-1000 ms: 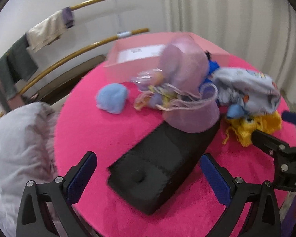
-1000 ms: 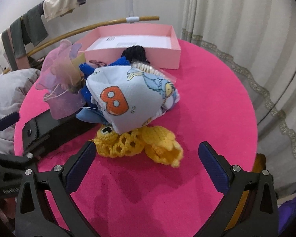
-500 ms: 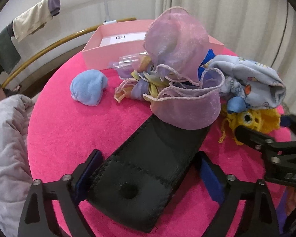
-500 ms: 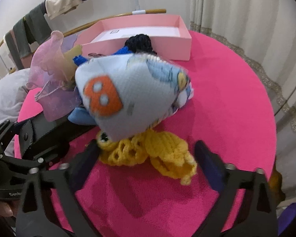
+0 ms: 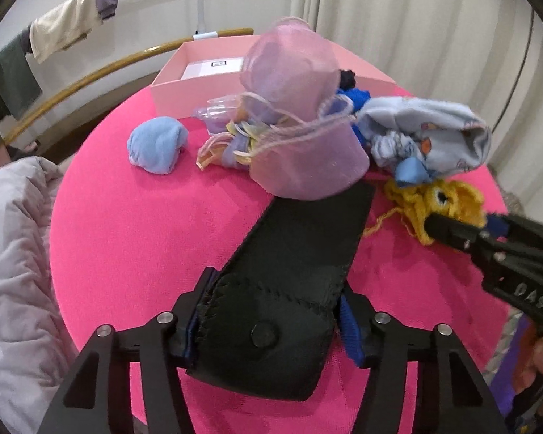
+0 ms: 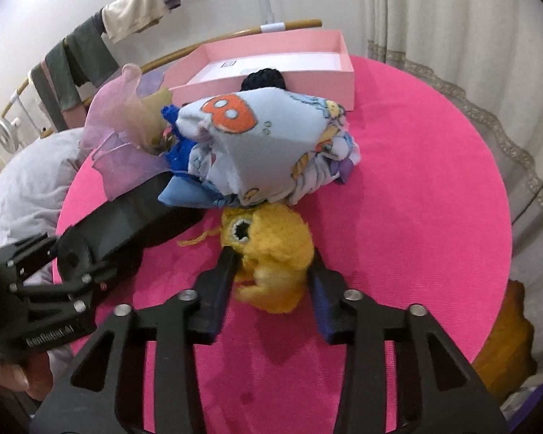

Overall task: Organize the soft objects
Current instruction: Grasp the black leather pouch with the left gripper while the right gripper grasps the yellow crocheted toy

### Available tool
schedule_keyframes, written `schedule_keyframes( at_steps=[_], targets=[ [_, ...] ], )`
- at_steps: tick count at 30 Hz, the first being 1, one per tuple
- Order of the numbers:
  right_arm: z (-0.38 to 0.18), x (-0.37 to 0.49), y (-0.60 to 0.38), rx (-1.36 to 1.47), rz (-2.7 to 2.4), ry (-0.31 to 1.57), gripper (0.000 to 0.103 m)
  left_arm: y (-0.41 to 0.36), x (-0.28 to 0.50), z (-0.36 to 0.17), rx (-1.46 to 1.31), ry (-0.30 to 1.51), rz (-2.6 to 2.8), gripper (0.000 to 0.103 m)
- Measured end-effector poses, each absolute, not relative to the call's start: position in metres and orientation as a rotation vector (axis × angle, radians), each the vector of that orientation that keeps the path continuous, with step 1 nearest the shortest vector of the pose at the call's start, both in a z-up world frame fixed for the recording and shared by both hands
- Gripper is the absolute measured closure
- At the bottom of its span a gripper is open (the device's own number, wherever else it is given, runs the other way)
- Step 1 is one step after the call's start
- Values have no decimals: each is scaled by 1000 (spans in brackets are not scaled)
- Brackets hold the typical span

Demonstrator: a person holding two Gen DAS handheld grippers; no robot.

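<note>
Closing our left gripper (image 5: pixel 271 320) on the black pouch (image 5: pixel 293 275) at the round pink table's (image 5: pixel 134 238) near edge, we close the right gripper (image 6: pixel 271 282) around the yellow crochet toy (image 6: pixel 271 249) beside it. Beyond, the pink box (image 6: pixel 307 72) sits at the far edge; curtains hang behind. Sheer fabric (image 5: pixel 304 133) hides the pouch's far end.

Heaped cloth pile (image 6: pixel 271 144) blocks the pink box (image 6: pixel 345 76).

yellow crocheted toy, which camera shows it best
The right wrist view: the yellow crocheted toy sits centred between the closing right gripper fingers, black-and-white eye visible. The left wrist view shows it at the edge, partly behind that gripper.
</note>
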State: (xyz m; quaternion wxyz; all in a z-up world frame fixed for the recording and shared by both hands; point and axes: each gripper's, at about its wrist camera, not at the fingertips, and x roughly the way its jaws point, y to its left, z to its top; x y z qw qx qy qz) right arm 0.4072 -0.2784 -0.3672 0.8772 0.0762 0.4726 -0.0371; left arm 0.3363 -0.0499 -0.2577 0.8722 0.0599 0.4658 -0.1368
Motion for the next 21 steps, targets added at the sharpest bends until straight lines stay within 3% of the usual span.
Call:
schedule_keyframes(
  at_steps=[3, 5, 12, 15, 21],
  targets=[
    [-364, 414, -278, 145, -102, 964, 34, -57, 343, -264, 152, 965, -255, 30],
    [-362, 417, -278, 143, -95, 952, 34, -60, 351, -268, 124, 968, -268, 33],
    [-376, 422, -271, 131, -45, 990, 66, -56, 356, -273, 71, 978, -290, 54],
    [-374, 413, -273, 158, -36, 979, 72, -55, 346, -267, 61, 981, -294, 59],
    [-366, 389, -274, 173, -25, 969, 73, -48, 332, -266, 61, 973, -297, 62]
  ],
)
